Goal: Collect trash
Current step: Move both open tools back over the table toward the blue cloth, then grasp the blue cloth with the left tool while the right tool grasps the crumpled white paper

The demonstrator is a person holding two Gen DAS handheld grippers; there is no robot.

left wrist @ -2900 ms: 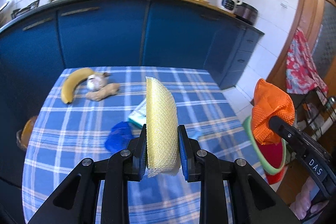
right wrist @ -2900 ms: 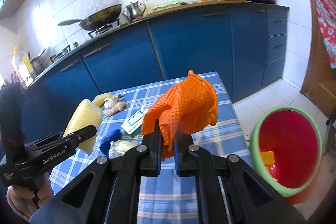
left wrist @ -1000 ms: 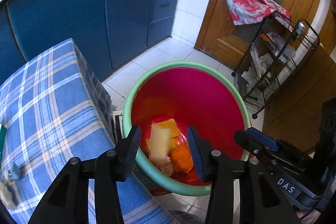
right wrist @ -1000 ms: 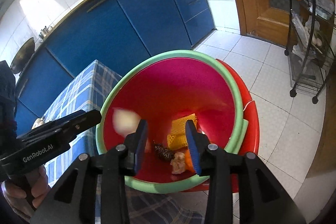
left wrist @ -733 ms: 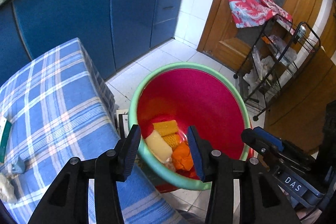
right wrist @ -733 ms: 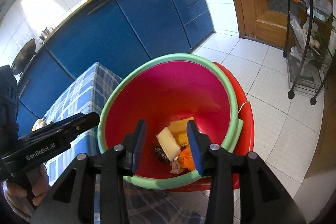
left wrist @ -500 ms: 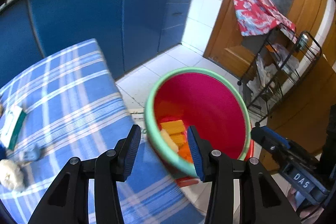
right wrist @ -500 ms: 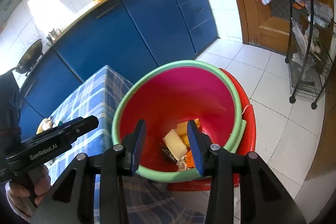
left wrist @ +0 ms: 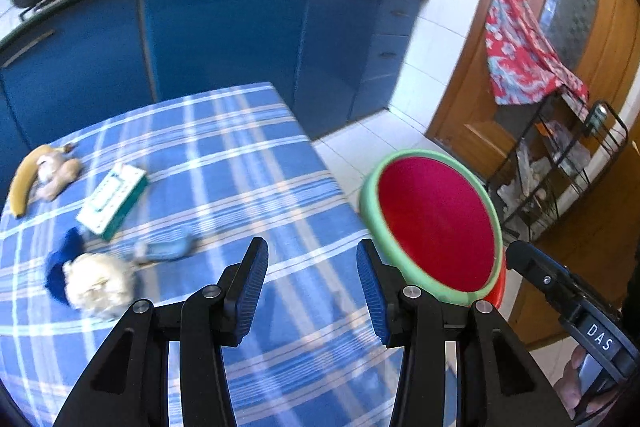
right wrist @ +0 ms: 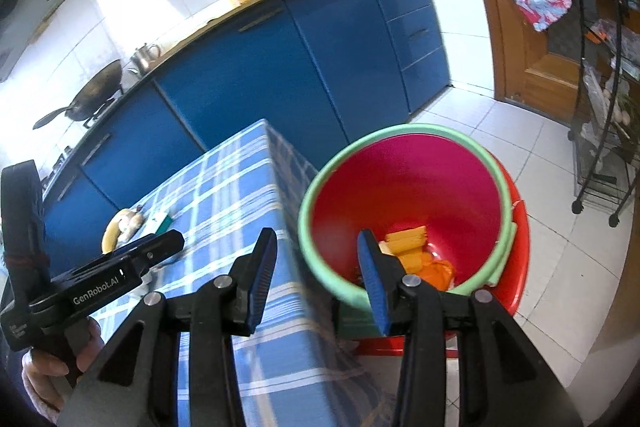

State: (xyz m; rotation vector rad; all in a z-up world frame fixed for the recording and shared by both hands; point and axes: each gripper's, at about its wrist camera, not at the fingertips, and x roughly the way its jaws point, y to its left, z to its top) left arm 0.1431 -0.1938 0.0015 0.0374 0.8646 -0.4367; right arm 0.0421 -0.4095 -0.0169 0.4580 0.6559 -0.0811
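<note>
Blue-cabinet kitchen, checked tablecloth (left wrist: 240, 187) filling the lower left. Left gripper (left wrist: 310, 281) jaws apart, empty, over the cloth. Right gripper (right wrist: 316, 269) has just been opening, nothing between. Red bin (right wrist: 420, 183) with green rim centre-right holds yellow and orange trash (right wrist: 416, 253); crumpled white wad (left wrist: 98, 285) lower left on cloth.

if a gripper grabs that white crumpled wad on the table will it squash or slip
The white wad looks like crumpled paper or tissue, so it would probably squash between the pads rather than slip. It is likely very light and may skid on the blue checked cloth if nudged. The picture is blurred, so its material is uncertain.
</note>
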